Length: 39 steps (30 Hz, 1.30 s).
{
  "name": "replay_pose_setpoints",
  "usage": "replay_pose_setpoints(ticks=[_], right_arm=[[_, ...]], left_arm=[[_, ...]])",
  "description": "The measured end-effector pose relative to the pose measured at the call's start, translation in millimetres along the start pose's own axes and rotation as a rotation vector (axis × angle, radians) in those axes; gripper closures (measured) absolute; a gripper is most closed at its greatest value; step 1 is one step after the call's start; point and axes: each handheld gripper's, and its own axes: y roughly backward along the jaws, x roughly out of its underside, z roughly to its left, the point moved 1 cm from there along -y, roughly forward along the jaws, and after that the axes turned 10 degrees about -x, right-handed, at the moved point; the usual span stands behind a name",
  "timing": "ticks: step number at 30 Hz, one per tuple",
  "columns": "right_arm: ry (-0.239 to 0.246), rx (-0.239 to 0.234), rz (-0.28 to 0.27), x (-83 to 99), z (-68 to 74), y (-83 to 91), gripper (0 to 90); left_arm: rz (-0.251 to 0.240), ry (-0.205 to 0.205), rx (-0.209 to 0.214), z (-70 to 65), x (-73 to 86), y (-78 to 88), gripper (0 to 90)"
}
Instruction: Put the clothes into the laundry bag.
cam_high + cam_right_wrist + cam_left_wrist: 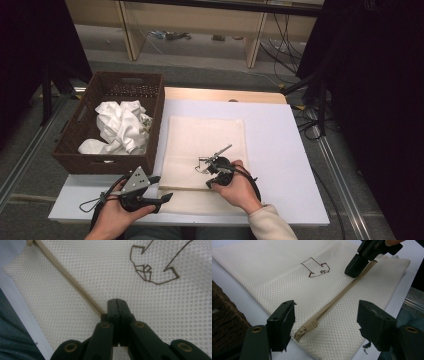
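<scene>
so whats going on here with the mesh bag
A person works on a cream mesh laundry bag lying flat on the white table, a gripper in each hand. The right gripper has its jaws shut, pressed against the bag right at its beige zipper. The left gripper hovers open, its jaws either side of the zipper pull. A brown basket of white cloth sits beside.

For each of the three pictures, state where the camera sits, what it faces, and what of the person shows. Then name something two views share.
High view: above the table, looking down; both forearms, left gripper, right gripper.
Left gripper view: on that gripper, facing the mesh bag; open jaws.
Right gripper view: along shut jaws at the zipper.
Shared: the embroidered outline.
</scene>
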Motion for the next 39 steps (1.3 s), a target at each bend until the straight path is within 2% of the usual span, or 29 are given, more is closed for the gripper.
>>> replay_pose_setpoints(ticks=[5, 6, 7, 8, 10, 13, 14, 16, 17, 20, 21, 22, 24, 26, 27, 29, 32, 33, 35, 36, 37, 38, 39], right_arm=[[0.009, 0.000, 0.018, 1.1, 1.8, -3.8, 90.0], [0.017, 0.001, 0.018, 1.2, 1.6, -4.7, 90.0], [0.012, 0.004, 0.021, 1.4, 2.5, -5.6, 90.0], [0.016, 0.001, 0.023, 1.7, 2.4, -7.1, 90.0], [0.017, -0.002, 0.039, 2.1, 3.9, -9.6, 90.0], [0.021, -0.007, 0.046, 1.9, 5.3, -10.2, 90.0], [0.020, -0.011, 0.054, 2.3, 6.1, -10.1, 90.0], [0.016, -0.016, 0.073, 3.6, 7.7, -11.1, 90.0], [0.035, -0.023, 0.090, 4.0, 8.3, -11.6, 90.0], [0.044, -0.013, 0.097, 3.7, 9.9, -10.8, 89.6], [0.070, -0.010, 0.096, 3.1, 9.1, -10.3, 87.4], [0.060, 0.004, 0.091, 3.3, 10.3, -9.7, 84.2], [0.072, 0.018, 0.067, 2.7, 10.5, -7.3, 78.4], [0.108, 0.044, 0.042, 1.6, 8.9, -5.1, 71.0], [0.110, 0.056, 0.036, 1.7, 9.5, -4.7, 68.0], [0.142, 0.069, 0.045, 1.8, 8.2, -5.9, 62.3], [0.151, 0.081, 0.068, 3.6, 6.7, -11.4, 56.9], [0.170, 0.079, 0.071, 3.7, 5.1, -12.4, 56.3], [0.160, 0.076, 0.073, 3.7, 5.7, -12.2, 56.3], [0.175, 0.075, 0.070, 3.2, 4.3, -12.5, 56.9], [0.161, 0.078, 0.061, 3.5, 4.3, -13.0, 58.5], [0.171, 0.081, 0.056, 3.1, 2.8, -12.9, 60.1], [0.155, 0.076, 0.051, 3.1, 2.1, -12.4, 65.6]], left_arm=[[-0.006, 0.008, 0.004, -1.1, -0.2, -0.8, 30.3], [0.008, -0.006, 0.000, -0.3, -0.4, 0.0, 30.4], [0.010, 0.016, -0.001, -1.9, 0.1, -0.1, 30.4], [0.012, 0.015, 0.007, -1.7, 0.1, -0.2, 30.4], [0.020, 0.000, -0.009, -1.1, 0.1, 0.2, 30.3], [0.009, 0.008, 0.002, -2.1, 0.1, -0.3, 30.4], [0.013, -0.022, 0.001, 0.0, -0.3, 0.0, 30.4], [0.007, -0.013, 0.005, -1.0, -0.4, -0.5, 30.4], [0.003, -0.003, 0.007, -1.8, -0.4, -0.8, 30.3], [0.001, 0.000, 0.007, -2.1, -0.4, -0.6, 30.4], [0.001, 0.000, 0.007, -2.0, -0.4, -0.6, 30.4], [0.000, 0.000, 0.007, -2.0, -0.4, -0.6, 30.4], [-0.003, -0.006, 0.008, -1.8, -0.4, -0.6, 30.4], [-0.001, -0.007, 0.008, -1.9, -0.4, -0.6, 30.4], [-0.001, -0.007, 0.008, -1.9, -0.4, -0.7, 30.4], [-0.005, 0.002, 0.009, -2.6, -0.3, -1.3, 30.4], [0.000, -0.007, 0.007, -1.9, -0.3, -0.8, 30.4], [0.000, -0.010, 0.007, -1.8, -0.4, -0.8, 30.3], [-0.004, 0.001, 0.010, -2.4, -0.2, -1.4, 30.3], [0.007, -0.008, 0.014, -1.5, -0.1, -1.0, 30.3], [0.000, 0.016, 0.014, -3.2, 0.2, -1.7, 30.3], [0.000, 0.015, 0.014, -3.3, 0.1, -1.6, 30.3], [0.003, 0.007, 0.013, -2.9, 0.0, -1.3, 30.1]])
